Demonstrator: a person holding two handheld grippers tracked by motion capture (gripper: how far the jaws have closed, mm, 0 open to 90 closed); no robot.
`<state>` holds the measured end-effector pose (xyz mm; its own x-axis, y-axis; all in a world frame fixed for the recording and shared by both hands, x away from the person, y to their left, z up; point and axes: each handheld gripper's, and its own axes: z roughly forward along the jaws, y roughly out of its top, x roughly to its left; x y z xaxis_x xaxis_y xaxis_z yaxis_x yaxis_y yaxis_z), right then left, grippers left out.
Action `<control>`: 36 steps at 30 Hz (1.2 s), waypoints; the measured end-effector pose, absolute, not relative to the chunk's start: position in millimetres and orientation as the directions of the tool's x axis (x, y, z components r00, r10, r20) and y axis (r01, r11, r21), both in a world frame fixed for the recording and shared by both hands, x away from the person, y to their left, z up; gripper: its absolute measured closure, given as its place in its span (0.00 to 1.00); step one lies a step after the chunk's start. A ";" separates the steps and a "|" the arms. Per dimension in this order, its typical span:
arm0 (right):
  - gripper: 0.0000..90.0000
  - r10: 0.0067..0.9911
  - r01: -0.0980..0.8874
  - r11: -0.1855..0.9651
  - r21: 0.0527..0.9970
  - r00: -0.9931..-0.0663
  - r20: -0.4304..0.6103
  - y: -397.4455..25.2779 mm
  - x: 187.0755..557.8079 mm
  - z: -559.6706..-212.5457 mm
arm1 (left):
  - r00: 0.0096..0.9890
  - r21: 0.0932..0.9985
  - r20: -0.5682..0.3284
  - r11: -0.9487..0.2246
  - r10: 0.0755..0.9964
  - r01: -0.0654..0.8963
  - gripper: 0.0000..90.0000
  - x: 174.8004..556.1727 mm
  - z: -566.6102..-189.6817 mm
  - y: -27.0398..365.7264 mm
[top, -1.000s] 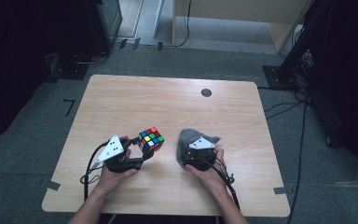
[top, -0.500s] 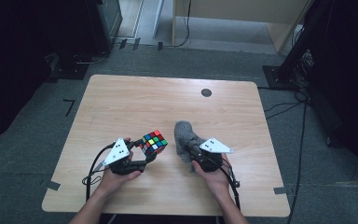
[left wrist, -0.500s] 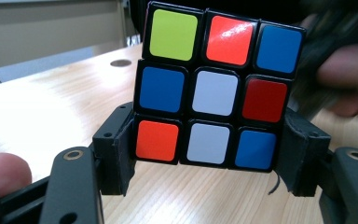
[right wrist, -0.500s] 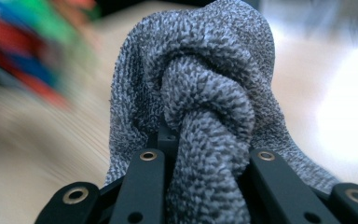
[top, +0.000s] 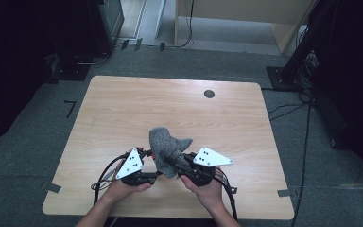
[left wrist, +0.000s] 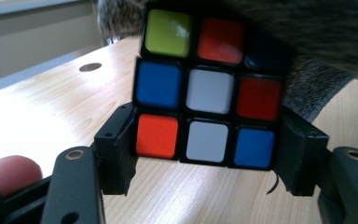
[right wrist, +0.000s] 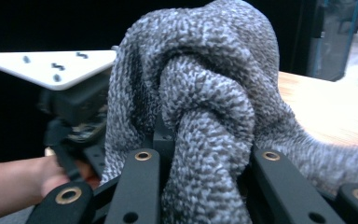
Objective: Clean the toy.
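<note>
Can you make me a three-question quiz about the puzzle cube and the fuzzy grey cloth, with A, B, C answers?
1. Where is the grey cloth?
A. Draped over the puzzle cube
B. On the floor
C. At the table's far edge

2. What colour is the centre square of the cube face seen in the left gripper view?
A. Green
B. White
C. Orange

3. What is the right claw doing?
A. Hanging open
B. Gripping the cube
C. Clamped on the cloth

Answers:
1 A, the cloth hangs over the cube's top.
2 B, the middle tile is white.
3 C, cloth is bunched between its jaws, while the left claw grips the cube.
</note>
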<state>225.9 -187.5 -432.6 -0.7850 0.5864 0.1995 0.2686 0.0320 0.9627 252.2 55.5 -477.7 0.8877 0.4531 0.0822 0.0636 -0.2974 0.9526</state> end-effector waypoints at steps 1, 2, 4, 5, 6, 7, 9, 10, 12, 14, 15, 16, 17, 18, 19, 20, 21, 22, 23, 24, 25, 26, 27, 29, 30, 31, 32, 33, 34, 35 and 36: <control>0.80 0.593 0.273 0.029 0.962 -0.779 0.203 -189.5 227.2 -432.7 | 0.889 0.954 0.086 -0.295 0.449 0.057 0.38 251.4 -476.8 56.0; 0.80 0.592 0.278 0.020 0.960 -0.777 0.213 -191.3 228.6 -432.8 | 0.891 0.956 0.086 -0.290 0.447 0.053 0.38 251.0 -476.2 56.3; 0.80 0.596 0.290 0.012 0.957 -0.771 0.226 -194.7 231.5 -433.0 | 0.890 0.957 0.089 -0.285 0.447 0.048 0.38 250.5 -475.6 56.9; 0.79 0.603 0.299 0.014 0.954 -0.763 0.231 -196.2 233.2 -433.6 | 0.889 0.956 0.094 -0.289 0.447 0.044 0.38 250.5 -475.6 57.4; 0.79 0.608 0.311 0.016 0.950 -0.757 0.237 -198.0 235.2 -434.5 | 0.888 0.956 0.098 -0.292 0.449 0.042 0.38 250.5 -475.5 57.7; 0.78 0.611 0.322 0.016 0.947 -0.753 0.246 -199.8 237.4 -435.7 | 0.888 0.955 0.101 -0.294 0.449 0.040 0.38 250.5 -475.2 58.1; 0.78 0.634 0.350 0.024 0.936 -0.730 0.257 -203.3 241.6 -438.1 | 0.886 0.956 0.101 -0.291 0.453 0.039 0.38 250.5 -474.7 59.2; 0.78 0.652 0.362 0.031 0.932 -0.713 0.256 -205.2 243.6 -439.4 | 0.885 0.958 0.099 -0.285 0.455 0.039 0.38 250.8 -474.1 60.3; 0.78 0.672 0.390 0.030 0.920 -0.689 0.270 -209.5 247.0 -441.3 | 0.887 0.962 0.086 -0.269 0.455 0.045 0.38 251.5 -473.0 61.9; 0.79 0.669 0.406 0.023 0.914 -0.685 0.288 -212.1 248.6 -441.1 | 0.886 0.961 0.088 -0.271 0.455 0.044 0.38 251.5 -473.4 61.2; 0.79 0.665 0.407 0.024 0.913 -0.688 0.289 -212.2 248.4 -439.9 | 0.885 0.958 0.099 -0.285 0.456 0.039 0.38 251.2 -474.0 60.1; 0.79 0.652 0.408 0.019 0.913 -0.697 0.298 -211.4 247.5 -438.2 | 0.884 0.954 0.112 -0.299 0.455 0.034 0.38 250.6 -474.8 58.5; 0.79 0.624 0.405 0.011 0.914 -0.717 0.310 -209.8 246.3 -436.2 | 0.884 0.952 0.116 -0.305 0.454 0.031 0.38 250.1 -475.5 57.1; 0.79 0.604 0.401 0.007 0.916 -0.732 0.316 -207.7 244.7 -434.2 | 0.886 0.949 0.124 -0.313 0.448 0.026 0.38 249.0 -476.0 55.4; 0.79 0.585 0.385 0.014 0.923 -0.752 0.305 -203.0 241.3 -430.8 | 0.887 0.950 0.126 -0.313 0.444 0.022 0.38 248.1 -475.8 54.6; 0.79 0.592 0.367 0.033 0.930 -0.757 0.278 -199.4 239.0 -428.5 | 0.887 0.951 0.122 -0.307 0.444 0.023 0.38 247.7 -475.1 54.7; 0.79 0.604 0.354 0.041 0.934 -0.754 0.259 -197.8 237.7 -427.1 | 0.889 0.954 0.118 -0.298 0.442 0.022 0.38 248.0 -474.3 56.0; 0.79 0.608 0.354 0.036 0.935 -0.750 0.260 -198.5 238.1 -427.0 | 0.891 0.959 0.105 -0.281 0.441 0.026 0.38 248.5 -473.0 58.1; 0.79 0.619 0.366 0.029 0.930 -0.737 0.271 -201.5 240.7 -429.1 | 0.890 0.960 0.102 -0.278 0.444 0.028 0.38 248.8 -472.1 59.4; 0.79 0.630 0.376 0.024 0.926 -0.725 0.277 -204.3 242.7 -431.3 | 0.889 0.963 0.098 -0.269 0.448 0.029 0.38 249.3 -471.2 61.2; 0.79 0.653 0.391 0.019 0.920 -0.702 0.285 -208.4 245.7 -434.8 | 0.888 0.965 0.089 -0.259 0.452 0.035 0.38 250.2 -470.2 62.9; 0.79 0.670 0.411 0.008 0.912 -0.679 0.300 -212.5 248.5 -438.5 | 0.885 0.967 0.083 -0.251 0.458 0.040 0.38 251.0 -469.7 64.2; 0.79 0.678 0.430 -0.006 0.903 -0.662 0.320 -216.1 250.8 -441.4 | 0.883 0.968 0.077 -0.246 0.463 0.044 0.38 251.8 -469.5 65.2; 0.79 0.680 0.442 -0.017 0.897 -0.652 0.334 -218.8 252.0 -442.5 | 0.874 0.964 0.091 -0.261 0.477 0.043 0.38 252.5 -470.0 64.9; 0.78 0.670 0.430 -0.018 0.903 -0.665 0.330 -217.9 250.7 -440.5 | 0.869 0.960 0.104 -0.278 0.484 0.041 0.38 252.6 -470.5 63.9; 0.78 0.661 0.416 -0.014 0.909 -0.679 0.321 -216.2 248.9 -438.0 | 0.861 0.949 0.130 -0.313 0.493 0.036 0.38 252.5 -471.9 61.4; 0.77 0.649 0.381 0.003 0.924 -0.704 0.288 -211.9 244.8 -432.8 | 0.853 0.941 0.143 -0.335 0.502 0.039 0.38 252.4 -473.0 58.8; 0.77 0.647 0.348 0.033 0.937 -0.722 0.245 -206.6 240.3 -428.3 | 0.844 0.935 0.147 -0.352 0.515 0.052 0.38 252.5 -473.7 55.6; 0.77 0.649 0.306 0.078 0.949 -0.738 0.184 -200.0 235.3 -424.2 | 0.835 0.923 0.160 -0.380 0.527 0.064 0.38 252.9 -474.1 51.9; 0.76 0.657 0.259 0.151 0.954 -0.748 0.099 -190.5 229.4 -420.8 | 0.828 0.916 0.166 -0.394 0.536 0.071 0.38 252.8 -474.3 48.9; 0.76 0.662 0.238 0.195 0.951 -0.748 0.051 -184.7 226.7 -420.0 | 0.818 0.902 0.186 -0.425 0.545 0.078 0.38 252.3 -474.2 45.3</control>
<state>226.7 -184.7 -420.0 -0.7475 0.6622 0.0515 0.2381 0.1949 0.9515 252.3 45.3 -474.2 0.8179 0.5445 0.1860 0.0776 -0.4247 0.9020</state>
